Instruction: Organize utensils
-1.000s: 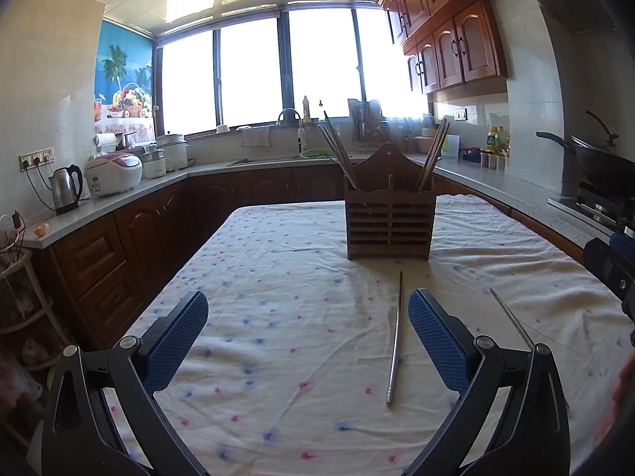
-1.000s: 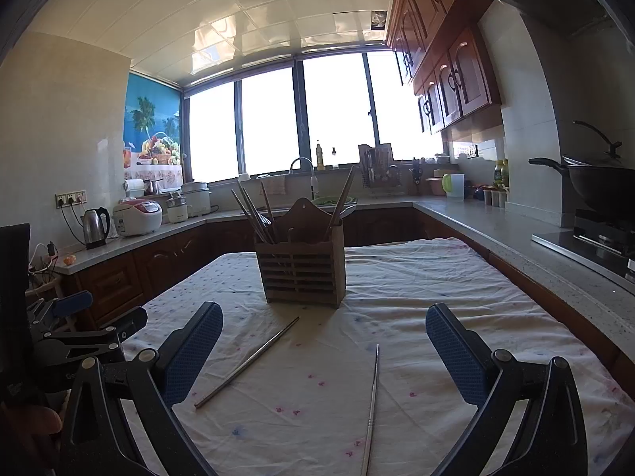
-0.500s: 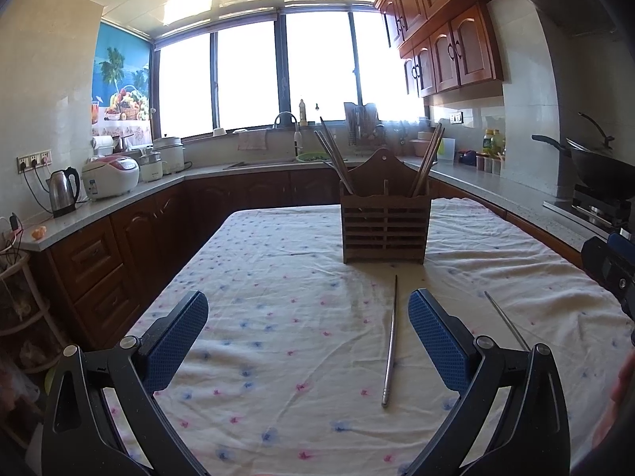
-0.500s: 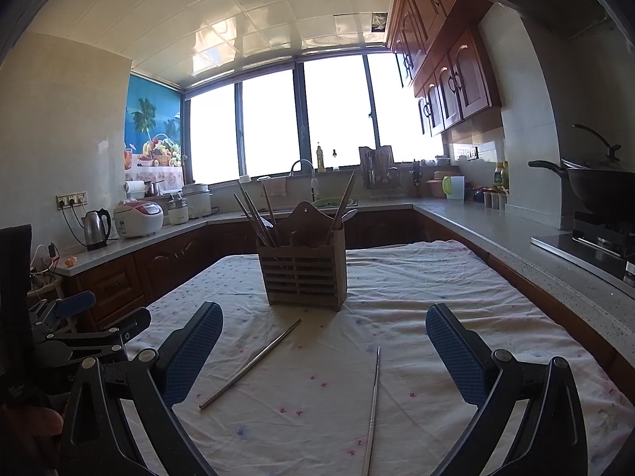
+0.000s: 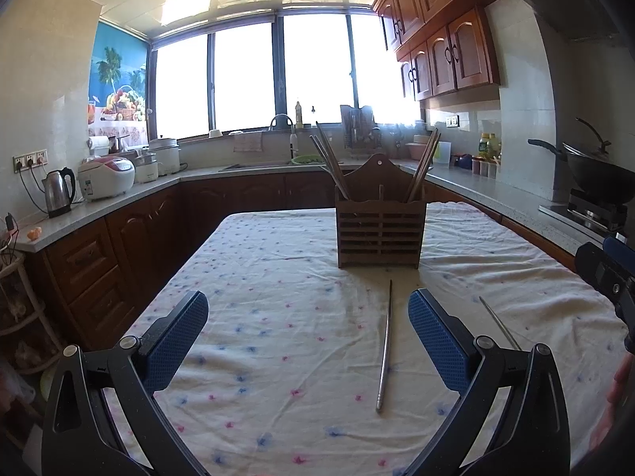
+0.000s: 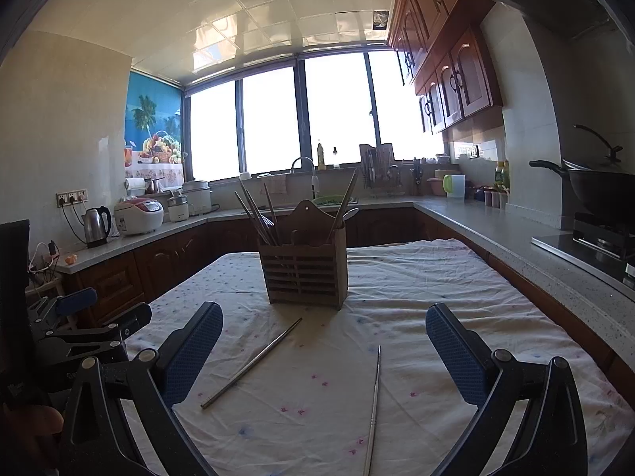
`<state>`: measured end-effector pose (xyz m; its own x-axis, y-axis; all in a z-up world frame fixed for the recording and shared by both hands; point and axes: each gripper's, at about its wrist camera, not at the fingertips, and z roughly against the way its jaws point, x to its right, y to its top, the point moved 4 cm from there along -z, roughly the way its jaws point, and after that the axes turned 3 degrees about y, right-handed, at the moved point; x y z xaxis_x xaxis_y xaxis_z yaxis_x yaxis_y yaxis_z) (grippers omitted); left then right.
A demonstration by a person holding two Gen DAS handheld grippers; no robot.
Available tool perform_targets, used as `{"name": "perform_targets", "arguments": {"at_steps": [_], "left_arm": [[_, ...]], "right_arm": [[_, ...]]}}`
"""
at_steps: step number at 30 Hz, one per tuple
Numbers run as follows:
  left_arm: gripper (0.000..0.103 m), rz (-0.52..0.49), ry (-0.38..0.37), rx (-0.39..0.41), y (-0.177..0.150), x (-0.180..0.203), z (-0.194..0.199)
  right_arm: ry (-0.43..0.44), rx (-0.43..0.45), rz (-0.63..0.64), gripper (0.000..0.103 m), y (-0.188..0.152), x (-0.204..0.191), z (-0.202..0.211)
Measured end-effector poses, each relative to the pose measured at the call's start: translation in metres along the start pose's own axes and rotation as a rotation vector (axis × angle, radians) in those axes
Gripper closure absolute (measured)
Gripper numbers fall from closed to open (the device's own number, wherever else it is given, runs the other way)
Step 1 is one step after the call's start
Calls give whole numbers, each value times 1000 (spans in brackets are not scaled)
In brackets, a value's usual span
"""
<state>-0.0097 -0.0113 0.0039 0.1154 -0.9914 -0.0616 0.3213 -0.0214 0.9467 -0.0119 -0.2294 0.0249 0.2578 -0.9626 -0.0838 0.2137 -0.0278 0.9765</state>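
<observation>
A wooden slatted utensil holder (image 5: pixel 379 230) with several chopsticks in it stands upright mid-table; it also shows in the right wrist view (image 6: pixel 305 273). Two loose metal chopsticks lie on the cloth in front of it. One chopstick (image 5: pixel 385 347) lies between my left fingers, near the right pad; in the right wrist view it is the slanted one (image 6: pixel 252 363). The other chopstick (image 6: pixel 373 408) lies between my right fingers, and shows at the right in the left wrist view (image 5: pixel 500 323). My left gripper (image 5: pixel 307 341) and right gripper (image 6: pixel 323 353) are both open and empty, above the table.
The table carries a white flowered cloth (image 5: pixel 278 277). Counters run around the room with a kettle (image 5: pixel 57 192), rice cooker (image 5: pixel 105 176), sink and a wok on the stove (image 6: pixel 603 190). The other gripper shows at each view's edge (image 6: pixel 79 329).
Both views have drifted slightly: the holder sits a little lower and nearer in each frame. Both grippers stay open and the chopsticks have not moved on the cloth.
</observation>
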Motion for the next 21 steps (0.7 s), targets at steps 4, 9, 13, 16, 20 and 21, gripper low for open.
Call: {"name": "perform_targets", "arguments": {"at_steps": [4, 9, 13, 16, 20, 21], "left_arm": [[0, 2, -13, -12, -1, 2, -4], [0, -6, -18, -23, -2, 5, -6], [0, -12, -24, -31, -1, 6, -9], [0, -12, -28, -38, 0, 7, -12], [0, -10, -35, -50, 1, 8, -16], [0, -7, -39, -56, 1, 8, -17]], "right_arm": [[-8, -3, -5, 0, 2, 2, -1], [-12, -22, -8, 0, -1, 3, -4], [-13, -33, -14, 0, 0, 6, -8], [-12, -40, -25, 0, 1, 9, -13], [-12, -53, -35, 0, 1, 12, -18], [-11, -56, -38, 0, 1, 12, -20]]}}
